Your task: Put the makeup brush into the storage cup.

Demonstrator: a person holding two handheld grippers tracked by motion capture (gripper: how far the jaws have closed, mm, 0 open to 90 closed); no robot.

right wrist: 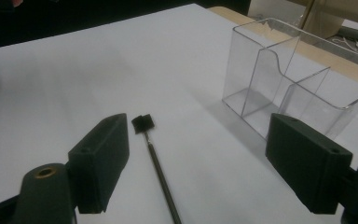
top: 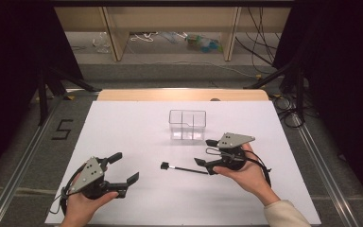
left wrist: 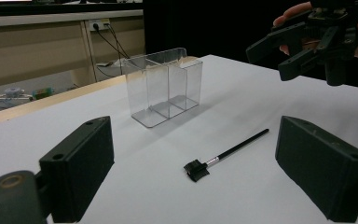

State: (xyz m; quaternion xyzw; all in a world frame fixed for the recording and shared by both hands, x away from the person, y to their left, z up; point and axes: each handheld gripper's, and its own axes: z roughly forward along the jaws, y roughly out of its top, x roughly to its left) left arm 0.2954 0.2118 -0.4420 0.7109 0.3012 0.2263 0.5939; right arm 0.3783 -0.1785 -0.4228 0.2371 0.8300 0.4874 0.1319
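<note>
While brush [top: 183, 168] lies loose | left claw [top: 125, 169] wide apart | right claw [top: 205, 152] apart, holding nothing

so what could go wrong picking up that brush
The brush is thin and lies flat on the table, so the open right claw could scrape the surface or pinch past the handle and flick it away. The clear box stands close behind and is hard to see, so a swing could knock it. The open left claw sits near the brush head.

Slim black brush [top: 183, 168], flat on table [top: 137, 127]
</note>
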